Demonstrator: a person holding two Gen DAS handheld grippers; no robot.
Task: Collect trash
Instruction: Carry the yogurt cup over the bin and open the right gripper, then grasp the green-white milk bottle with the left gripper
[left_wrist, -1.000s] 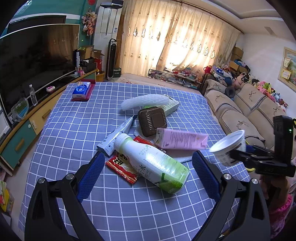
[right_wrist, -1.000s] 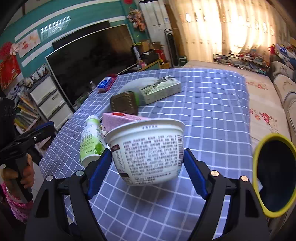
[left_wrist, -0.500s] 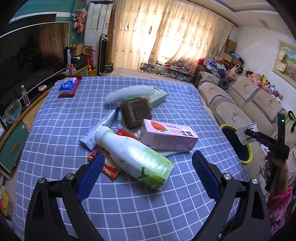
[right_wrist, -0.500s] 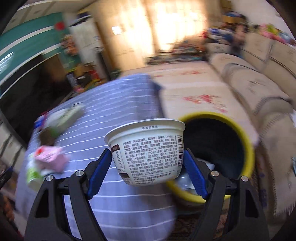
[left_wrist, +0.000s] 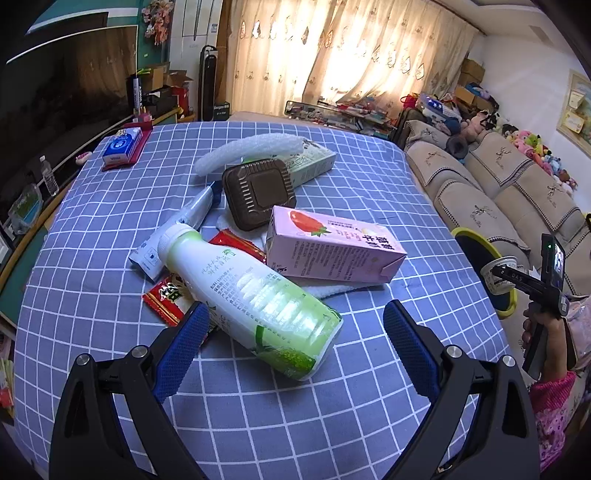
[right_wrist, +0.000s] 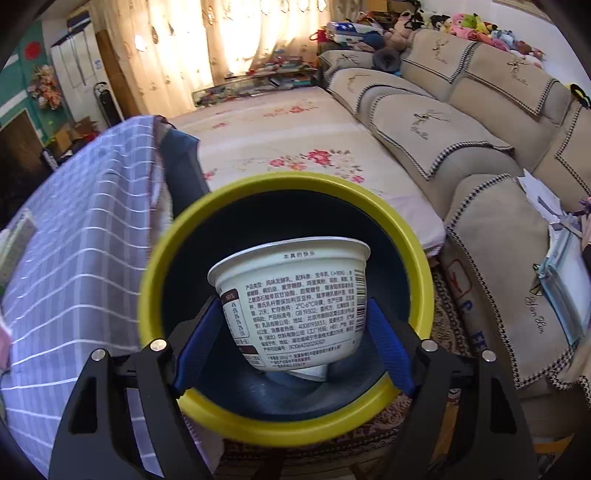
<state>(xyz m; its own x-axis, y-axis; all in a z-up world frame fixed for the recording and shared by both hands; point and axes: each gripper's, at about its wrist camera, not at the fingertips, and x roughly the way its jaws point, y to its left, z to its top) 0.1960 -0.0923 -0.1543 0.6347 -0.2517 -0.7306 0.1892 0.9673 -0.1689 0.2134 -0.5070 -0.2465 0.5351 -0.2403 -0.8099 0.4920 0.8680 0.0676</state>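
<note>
My right gripper (right_wrist: 293, 317) is shut on a white yogurt cup (right_wrist: 295, 295) and holds it over the mouth of the yellow-rimmed trash bin (right_wrist: 155, 266); some trash lies inside. The left wrist view shows this cup (left_wrist: 502, 275) over the bin (left_wrist: 476, 240) beside the table. My left gripper (left_wrist: 291, 325) is open just above the table, around the base of a lying white-and-green bottle (left_wrist: 251, 291). Behind it lie a pink strawberry milk carton (left_wrist: 332, 247), a red wrapper (left_wrist: 166, 295), a brown plastic tray (left_wrist: 258, 192), a tube (left_wrist: 173, 229), white foam (left_wrist: 247, 147) and a box (left_wrist: 314, 162).
The table has a blue checked cloth (left_wrist: 110, 206). A tissue pack (left_wrist: 123, 144) lies at its far left corner. A beige sofa (right_wrist: 461, 140) stands beyond the bin, a TV cabinet (left_wrist: 22, 229) left of the table. The floor carpet (right_wrist: 277, 140) runs between table and sofa.
My right gripper has carried the yogurt cup from over the table edge to directly above the bin's mouth. My left gripper has moved closer to the bottle, which now lies between its fingers.
</note>
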